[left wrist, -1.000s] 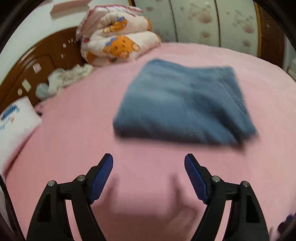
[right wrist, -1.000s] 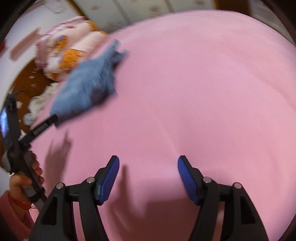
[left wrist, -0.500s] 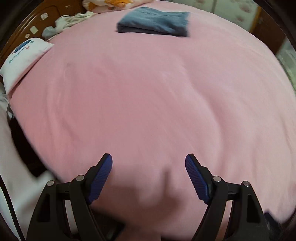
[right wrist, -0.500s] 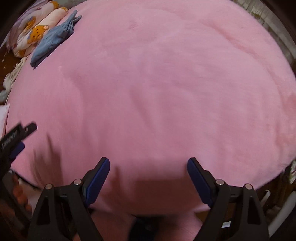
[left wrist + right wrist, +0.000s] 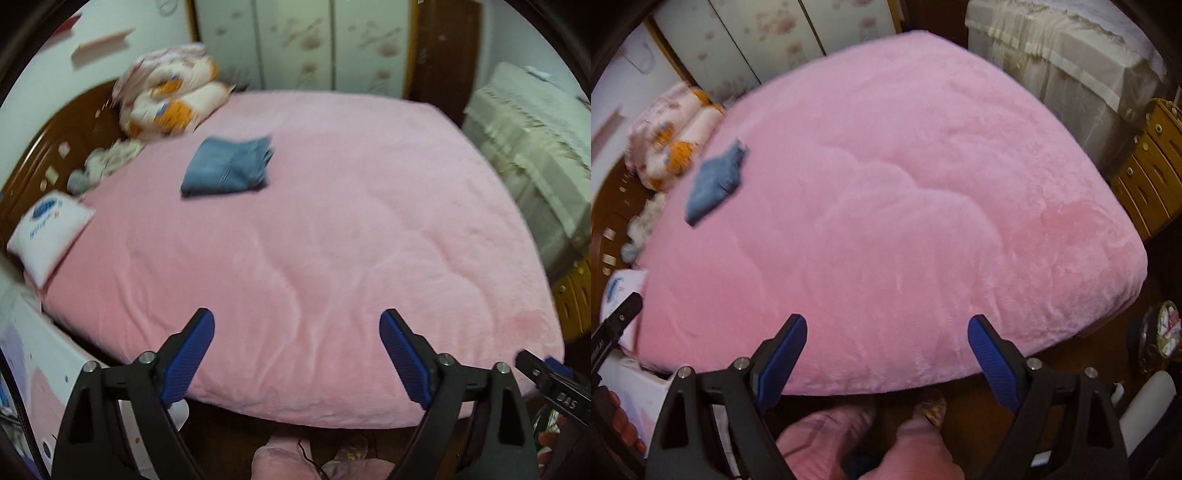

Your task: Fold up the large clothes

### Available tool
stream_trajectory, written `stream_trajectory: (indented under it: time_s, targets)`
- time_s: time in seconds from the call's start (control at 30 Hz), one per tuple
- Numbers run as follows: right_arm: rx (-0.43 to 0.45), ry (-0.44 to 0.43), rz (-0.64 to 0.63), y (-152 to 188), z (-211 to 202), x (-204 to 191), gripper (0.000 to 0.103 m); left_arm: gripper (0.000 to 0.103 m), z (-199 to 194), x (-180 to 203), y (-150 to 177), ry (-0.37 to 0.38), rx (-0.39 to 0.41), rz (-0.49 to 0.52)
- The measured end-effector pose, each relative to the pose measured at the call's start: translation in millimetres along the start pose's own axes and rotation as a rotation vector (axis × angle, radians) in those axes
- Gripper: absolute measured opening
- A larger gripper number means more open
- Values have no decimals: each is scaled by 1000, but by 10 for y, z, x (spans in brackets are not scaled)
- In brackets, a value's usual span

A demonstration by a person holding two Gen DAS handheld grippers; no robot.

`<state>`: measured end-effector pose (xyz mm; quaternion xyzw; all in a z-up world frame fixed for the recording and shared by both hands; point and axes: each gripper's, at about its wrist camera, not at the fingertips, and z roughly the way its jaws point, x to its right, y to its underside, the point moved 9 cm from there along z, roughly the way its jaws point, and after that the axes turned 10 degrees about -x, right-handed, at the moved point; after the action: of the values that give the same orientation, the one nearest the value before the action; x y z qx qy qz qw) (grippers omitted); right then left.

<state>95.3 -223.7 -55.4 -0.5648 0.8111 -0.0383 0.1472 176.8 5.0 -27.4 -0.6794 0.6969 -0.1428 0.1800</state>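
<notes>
A folded blue garment point(image 5: 227, 168) lies on the pink bed point(image 5: 332, 240) near the headboard; in the right wrist view it point(image 5: 714, 182) sits at the far left. My left gripper point(image 5: 297, 354) is open and empty, held over the bed's near edge, far from the garment. My right gripper point(image 5: 886, 356) is open and empty, also over the near edge. The left gripper's body point(image 5: 613, 328) shows at the left edge of the right wrist view, and the right gripper's body point(image 5: 554, 380) shows at lower right in the left wrist view.
A rolled cartoon-print quilt point(image 5: 170, 99) and a white pillow point(image 5: 50, 230) lie by the wooden headboard point(image 5: 44, 147). A lace-covered cabinet point(image 5: 535, 147) and wooden drawers point(image 5: 1148, 170) stand to the right. The person's pink-clad legs point(image 5: 868, 443) are below.
Both grippers have pulled back and up from the folded blue garment to the bed's near edge. The garment stays on the bed. Both stay open.
</notes>
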Motion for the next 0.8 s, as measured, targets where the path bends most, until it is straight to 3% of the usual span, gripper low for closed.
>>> stream_trajectory:
  time_s: [0.17, 0.27, 0.4, 0.67, 0.8]
  targets:
    - [26, 13, -110, 4, -379, -82, 89, 90, -340, 269, 29, -9, 5, 59]
    - [59, 1, -132, 20, -586, -134, 89, 90, -432, 378, 117, 41, -26, 52]
    - [87, 13, -149, 6, -773, -107, 89, 90, -520, 345, 86, 7, -21, 19]
    - [65, 14, -145, 22, -763, -142, 89, 90, -392, 228, 176, 30, -65, -46]
    - [47, 9, -165, 24, -678, -247, 100, 90, -295, 181, 192, 47, -85, -62]
